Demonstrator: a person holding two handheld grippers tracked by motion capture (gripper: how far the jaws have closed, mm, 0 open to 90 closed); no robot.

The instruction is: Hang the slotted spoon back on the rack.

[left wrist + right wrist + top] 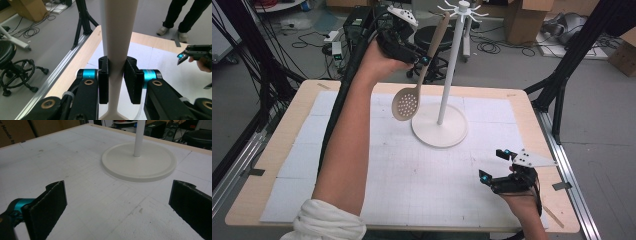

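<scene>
A beige slotted spoon (406, 104) hangs in the air with its perforated bowl down and its handle (117, 35) pointing up toward the hooks of a white stand (447, 65). My left gripper (421, 59) is shut on the spoon's handle, raised above the table's far side, left of the stand's pole. In the left gripper view the handle runs upright between the two jaws. My right gripper (495, 166) rests low over the table's near right corner, open, with nothing between its jaws. The stand's round base (139, 161) lies ahead of it.
The table (282, 135) is covered with white gridded sheets (412, 175). A black stool (432, 37) stands on the floor beyond the far edge, with cables and cardboard boxes (524, 20) farther back. A person's legs (185, 17) stand past the table in the left gripper view.
</scene>
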